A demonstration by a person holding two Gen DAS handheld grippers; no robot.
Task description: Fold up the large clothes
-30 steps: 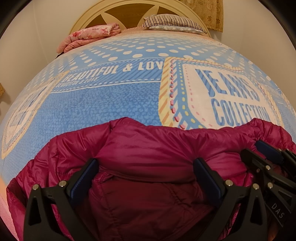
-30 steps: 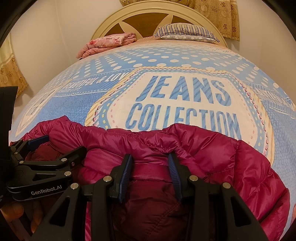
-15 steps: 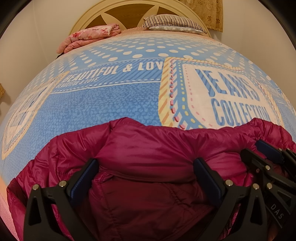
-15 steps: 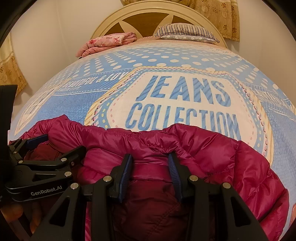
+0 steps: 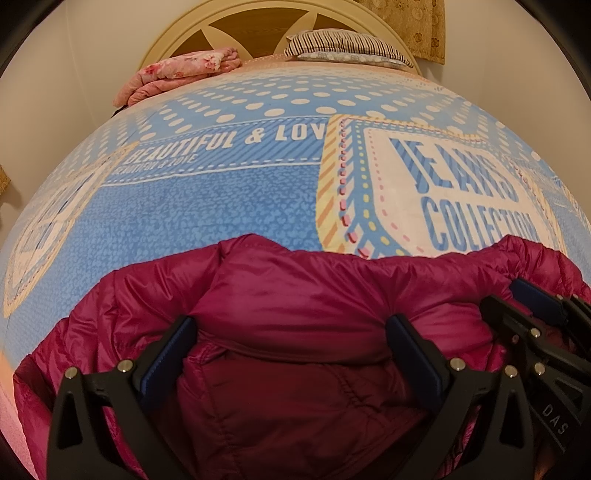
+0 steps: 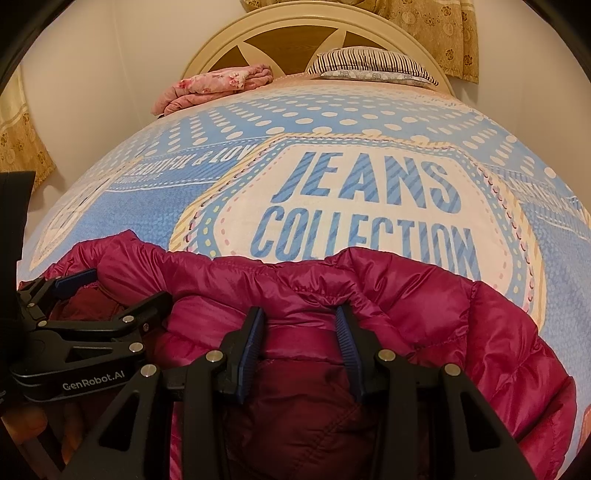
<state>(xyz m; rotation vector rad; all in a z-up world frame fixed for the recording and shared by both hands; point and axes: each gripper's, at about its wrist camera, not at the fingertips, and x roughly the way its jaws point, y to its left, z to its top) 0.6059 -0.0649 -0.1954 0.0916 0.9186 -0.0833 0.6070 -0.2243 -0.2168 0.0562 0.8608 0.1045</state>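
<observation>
Blue bedcover (image 6: 369,140) with the big "JEANS COLLECTION" print fills most of both views; at the far end, by the cream headboard (image 6: 295,29), lie a folded pink blanket (image 6: 218,86) and a striped pillow (image 6: 369,61).

Compared w/ the pics from a second ago, nothing has changed. The magenta puffer jacket (image 5: 295,295) lies in the same heap at the near edge of the bed, its folds look identical, and both tools are in the same place.

Left gripper (image 5: 291,339): its jaws are wide apart, w/ a puffy roll of the jacket bulging between them. If the pads press on the fabric or only stand beside it, I can not tell for sure; it looks like no real clamp.

Right gripper (image 6: 299,332): jaws are much closer together, and a ridge of the jacket's upper edge sits between the blue pads, probably pinched, since the fabric gathers at the right pad.

For the task, I think this is a pause, not progress. The jacket is bunched, not yet spread flat, so the fold itself has not started. Next move prob. needs both tools to hold the edge firmly and lift or pull it out over the free bedcover.
</observation>
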